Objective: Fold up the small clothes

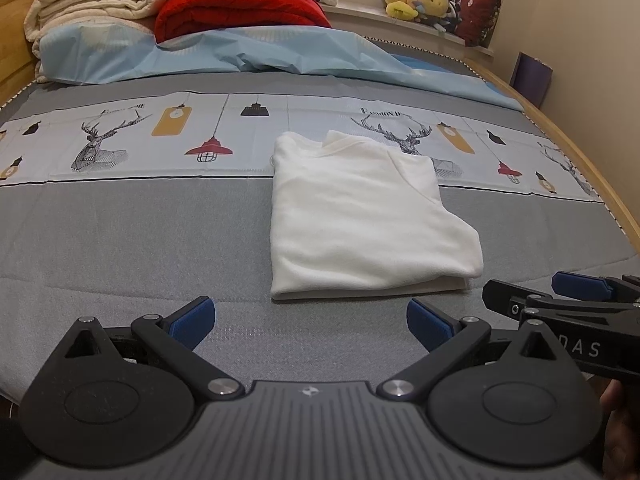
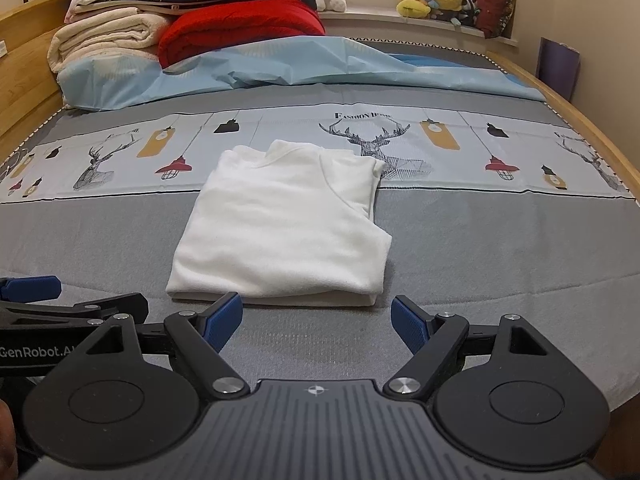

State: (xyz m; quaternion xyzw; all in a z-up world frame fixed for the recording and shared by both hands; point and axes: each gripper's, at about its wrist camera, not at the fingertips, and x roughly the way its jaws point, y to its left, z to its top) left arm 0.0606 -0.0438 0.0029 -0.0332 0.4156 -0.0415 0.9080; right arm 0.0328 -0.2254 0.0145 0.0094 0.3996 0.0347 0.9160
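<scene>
A small white garment (image 1: 364, 216) lies folded into a neat rectangle on the grey bed cover (image 1: 120, 240); it also shows in the right wrist view (image 2: 284, 228). My left gripper (image 1: 310, 320) is open and empty, just short of the garment's near edge. My right gripper (image 2: 318, 318) is open and empty, also just in front of the near edge. The right gripper shows at the right edge of the left wrist view (image 1: 568, 300). The left gripper shows at the left edge of the right wrist view (image 2: 60, 300).
Folded blankets, a red quilt (image 1: 240, 10) and a light blue sheet (image 1: 260, 54) are piled at the head of the bed. Plush toys (image 1: 420, 0) sit on the windowsill. A wooden bed frame (image 1: 592, 168) runs along the right side.
</scene>
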